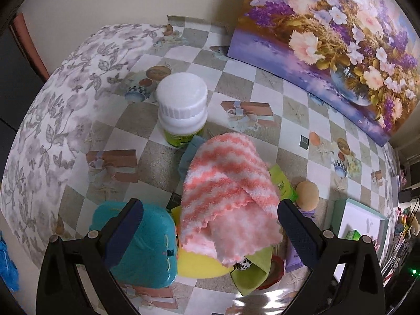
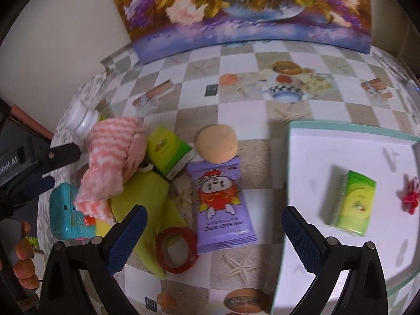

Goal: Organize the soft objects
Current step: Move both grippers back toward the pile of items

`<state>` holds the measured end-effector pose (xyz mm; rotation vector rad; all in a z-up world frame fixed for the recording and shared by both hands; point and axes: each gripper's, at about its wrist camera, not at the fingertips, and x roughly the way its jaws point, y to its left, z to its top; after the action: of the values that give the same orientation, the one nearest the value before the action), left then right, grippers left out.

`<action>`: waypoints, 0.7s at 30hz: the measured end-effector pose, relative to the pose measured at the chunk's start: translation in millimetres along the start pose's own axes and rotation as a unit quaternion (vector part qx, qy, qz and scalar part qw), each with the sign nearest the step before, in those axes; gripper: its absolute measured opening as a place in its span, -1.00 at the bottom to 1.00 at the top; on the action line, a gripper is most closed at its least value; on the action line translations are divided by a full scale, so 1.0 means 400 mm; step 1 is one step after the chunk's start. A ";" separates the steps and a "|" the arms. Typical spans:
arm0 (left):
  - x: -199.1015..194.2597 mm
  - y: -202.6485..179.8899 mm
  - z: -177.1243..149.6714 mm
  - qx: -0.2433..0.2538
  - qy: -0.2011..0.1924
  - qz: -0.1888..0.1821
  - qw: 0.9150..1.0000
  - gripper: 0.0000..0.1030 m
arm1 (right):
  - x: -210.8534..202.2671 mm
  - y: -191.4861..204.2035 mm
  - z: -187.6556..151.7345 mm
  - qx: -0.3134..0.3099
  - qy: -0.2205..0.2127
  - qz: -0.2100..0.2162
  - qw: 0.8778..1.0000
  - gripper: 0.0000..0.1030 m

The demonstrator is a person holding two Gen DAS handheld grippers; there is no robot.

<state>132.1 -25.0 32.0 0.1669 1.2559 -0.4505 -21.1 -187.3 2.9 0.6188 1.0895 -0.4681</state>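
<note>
A fluffy pink-and-white striped towel lies rumpled over a yellow-green cloth. A round tan sponge sits on the tabletop, touching a purple wipes pack. A green tissue pack lies in the white tray.

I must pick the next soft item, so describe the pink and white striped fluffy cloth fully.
The pink and white striped fluffy cloth is a plush, fuzzy towel with a scalloped pink hem, loosely folded and draped on top of the pile. It lies over a yellow-green cloth, beside a teal plastic toy. The open left claw straddles its near end; contact cannot be told.
</note>
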 end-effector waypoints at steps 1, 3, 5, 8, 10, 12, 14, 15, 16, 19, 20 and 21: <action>0.004 -0.001 0.001 0.002 0.002 -0.001 1.000 0.98 | 0.005 0.003 0.000 0.000 0.002 -0.001 1.000 1.00; 0.024 -0.008 0.001 0.007 0.010 0.000 1.000 0.98 | 0.026 0.004 0.000 0.004 0.011 -0.004 1.000 1.00; 0.033 -0.016 0.004 0.018 0.008 0.015 1.000 0.98 | 0.039 0.001 0.000 0.009 0.018 -0.004 1.000 1.00; 0.039 -0.019 0.011 0.020 0.009 0.011 1.000 0.98 | 0.053 0.003 0.002 0.008 0.022 -0.005 1.000 1.00; 0.034 -0.023 0.017 0.021 0.004 0.006 1.000 0.98 | 0.059 0.005 0.004 0.007 0.022 -0.004 1.000 1.00; 0.024 -0.034 0.022 0.028 -0.006 0.005 1.000 0.98 | 0.065 0.005 0.006 0.009 0.024 -0.003 1.000 1.00; 0.021 -0.046 0.026 0.038 -0.010 0.005 0.999 0.98 | 0.068 0.005 0.005 0.010 0.025 -0.002 1.000 1.00; 0.023 -0.051 0.026 0.041 -0.010 0.004 0.999 0.98 | 0.070 0.005 0.005 0.009 0.026 -0.001 1.000 1.00; 0.028 -0.056 0.026 0.043 -0.008 0.004 0.999 0.98 | 0.071 0.005 0.004 0.009 0.027 -0.001 1.000 1.00; 0.052 -0.070 0.020 0.047 0.003 0.003 0.999 0.96 | 0.083 0.002 0.004 0.012 0.030 0.000 0.999 0.93; 0.063 -0.074 0.019 0.048 0.007 0.004 0.999 0.93 | 0.087 0.002 0.003 0.012 0.032 0.001 0.999 0.92; 0.071 -0.076 0.017 0.048 0.010 0.005 0.999 0.85 | 0.092 0.002 0.003 0.012 0.035 0.002 0.999 0.90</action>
<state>132.1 -61.8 11.3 0.2600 1.2521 -0.5026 -5.3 -189.4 -30.5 0.6626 1.1508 -0.4585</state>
